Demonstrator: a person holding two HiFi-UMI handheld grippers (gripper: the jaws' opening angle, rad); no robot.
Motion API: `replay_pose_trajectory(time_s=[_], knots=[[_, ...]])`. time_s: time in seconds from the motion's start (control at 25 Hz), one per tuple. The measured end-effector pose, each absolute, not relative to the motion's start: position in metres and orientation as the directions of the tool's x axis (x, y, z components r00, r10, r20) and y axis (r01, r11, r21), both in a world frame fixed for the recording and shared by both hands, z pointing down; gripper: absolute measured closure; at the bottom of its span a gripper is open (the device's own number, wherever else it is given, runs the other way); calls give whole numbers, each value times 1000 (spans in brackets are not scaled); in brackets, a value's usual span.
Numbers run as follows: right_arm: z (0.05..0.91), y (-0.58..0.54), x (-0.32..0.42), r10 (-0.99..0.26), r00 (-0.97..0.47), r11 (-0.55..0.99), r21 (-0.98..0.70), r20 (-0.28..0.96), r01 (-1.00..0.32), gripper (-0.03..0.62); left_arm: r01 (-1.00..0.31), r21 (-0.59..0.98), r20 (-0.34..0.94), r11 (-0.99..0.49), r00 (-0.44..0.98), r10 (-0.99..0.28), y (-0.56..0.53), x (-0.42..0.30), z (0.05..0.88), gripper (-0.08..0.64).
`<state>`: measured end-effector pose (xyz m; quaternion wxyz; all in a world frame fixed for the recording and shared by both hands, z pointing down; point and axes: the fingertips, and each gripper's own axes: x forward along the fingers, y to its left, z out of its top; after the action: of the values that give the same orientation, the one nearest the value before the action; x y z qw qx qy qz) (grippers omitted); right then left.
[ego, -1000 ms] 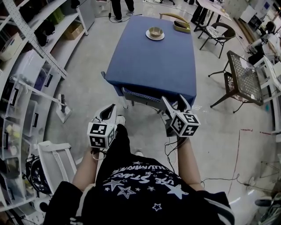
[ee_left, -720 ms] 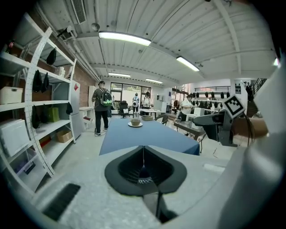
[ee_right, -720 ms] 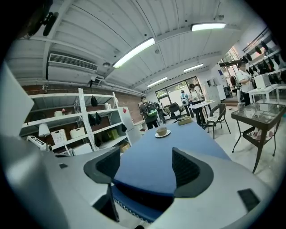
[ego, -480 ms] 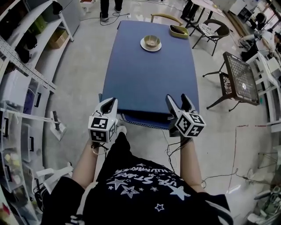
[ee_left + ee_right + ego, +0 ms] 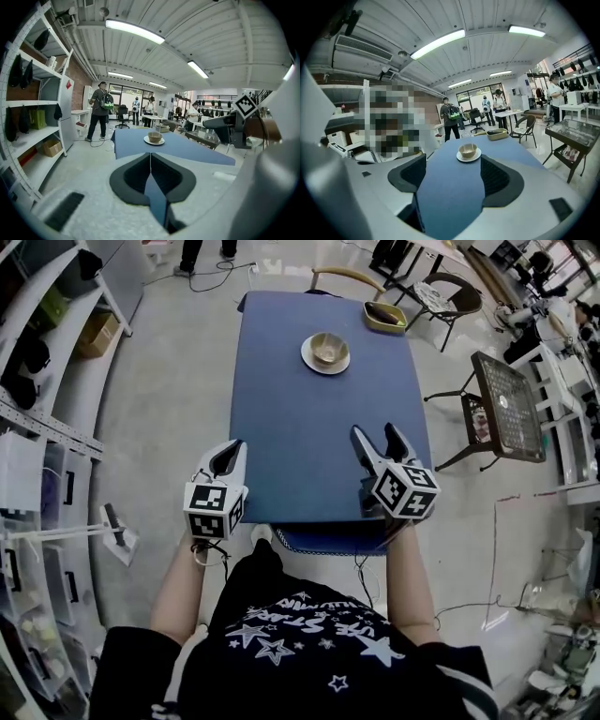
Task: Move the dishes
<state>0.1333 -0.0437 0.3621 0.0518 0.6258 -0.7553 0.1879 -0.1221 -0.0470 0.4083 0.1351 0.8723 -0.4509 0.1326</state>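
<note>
Blue table [image 5: 309, 437], tan bowl [image 5: 326, 347] on white plate [image 5: 307, 357]

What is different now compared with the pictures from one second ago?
The person walked up to the blue table; the left tongs and right tongs, earlier over the floor, now hang at its near end. Nothing was taken or released. The left tongs stay shut, the right open and empty; the bowl rests on its plate at the far end as before.
</note>
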Motion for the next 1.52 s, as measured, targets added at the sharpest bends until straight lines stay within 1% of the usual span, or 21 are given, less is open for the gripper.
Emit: replay_pose_trajectory(time_s=[0.16, 0.36, 0.52, 0.92, 1.12, 1.32, 1.52], knots=[[357, -97, 122, -923, -196, 142, -180, 330, -973, 249, -806, 108, 351, -581, 578, -737, -90, -129, 410, 540], [354, -150, 127, -925, -168, 117, -164, 341, -979, 249, -770, 114, 349, -628, 623, -700, -129, -120, 415, 538], [357, -178, 133, -922, -160, 110, -158, 353, -981, 249, -762, 115, 341, -638, 633, -695, -154, -114, 417, 540], [355, -257, 157, -900, -222, 209, -77, 376, -975, 249, -794, 100, 348, -600, 593, -727, -189, -92, 413, 538], [380, -282, 156, -874, -265, 261, -66, 408, -963, 250, -814, 78, 352, -575, 562, -748, -201, -80, 409, 538], [410, -300, 158, -862, -269, 293, -10, 429, -956, 253, -829, 70, 356, -555, 541, -762, -213, -65, 412, 538], [427, -318, 158, -855, -299, 320, -22, 423, -947, 261, -833, 79, 358, -547, 536, -765, -223, -50, 414, 538]])
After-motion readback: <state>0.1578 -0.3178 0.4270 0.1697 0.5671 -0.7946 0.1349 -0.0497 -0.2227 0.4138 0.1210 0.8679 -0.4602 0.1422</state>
